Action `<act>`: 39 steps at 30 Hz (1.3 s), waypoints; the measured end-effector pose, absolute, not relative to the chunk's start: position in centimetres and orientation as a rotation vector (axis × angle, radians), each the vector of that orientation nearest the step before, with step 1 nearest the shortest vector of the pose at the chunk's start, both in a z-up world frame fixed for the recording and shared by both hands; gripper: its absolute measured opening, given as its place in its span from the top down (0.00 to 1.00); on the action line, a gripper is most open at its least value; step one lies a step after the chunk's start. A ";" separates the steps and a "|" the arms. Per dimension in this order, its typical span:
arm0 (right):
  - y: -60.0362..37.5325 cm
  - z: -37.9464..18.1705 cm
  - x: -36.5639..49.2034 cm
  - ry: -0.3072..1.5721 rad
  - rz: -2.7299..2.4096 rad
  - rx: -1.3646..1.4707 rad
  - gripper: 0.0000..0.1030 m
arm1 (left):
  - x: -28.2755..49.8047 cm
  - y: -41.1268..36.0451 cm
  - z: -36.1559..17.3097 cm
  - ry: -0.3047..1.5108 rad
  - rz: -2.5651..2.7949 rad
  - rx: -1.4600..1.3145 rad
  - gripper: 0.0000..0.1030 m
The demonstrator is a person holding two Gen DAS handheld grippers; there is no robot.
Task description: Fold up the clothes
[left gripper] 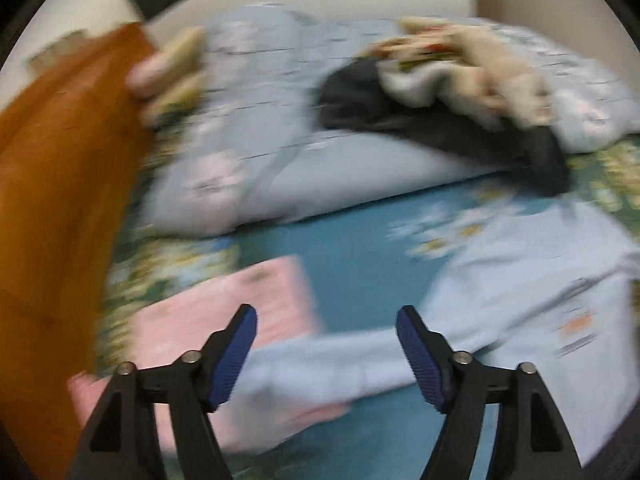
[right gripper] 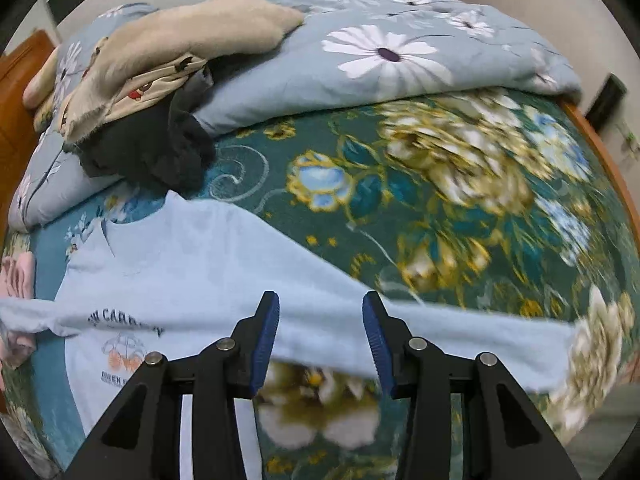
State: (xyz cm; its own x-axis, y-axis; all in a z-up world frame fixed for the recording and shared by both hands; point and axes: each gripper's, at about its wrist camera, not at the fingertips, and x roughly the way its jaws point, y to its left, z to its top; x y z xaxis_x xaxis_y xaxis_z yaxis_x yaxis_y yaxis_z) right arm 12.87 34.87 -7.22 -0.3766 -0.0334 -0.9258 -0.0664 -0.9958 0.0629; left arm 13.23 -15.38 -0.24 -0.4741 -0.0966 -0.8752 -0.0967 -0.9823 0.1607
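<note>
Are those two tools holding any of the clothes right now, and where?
No. The left tool and the right tool are both open, each poised over a sleeve of the light blue shirt.

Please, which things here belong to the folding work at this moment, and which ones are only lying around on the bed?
Belong to the job:
- light blue shirt, spread flat with its sleeves out
- left claw and right claw, both open over the sleeves

Only lying around:
- pink folded cloth
- dark garment
- beige printed garment
- floral quilt
- green flowered bedsheet
</note>
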 end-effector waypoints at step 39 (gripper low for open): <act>28.0 -12.0 1.5 -0.165 2.819 -1.696 0.97 | -0.1 0.4 -10.6 0.437 2.563 -1.441 0.93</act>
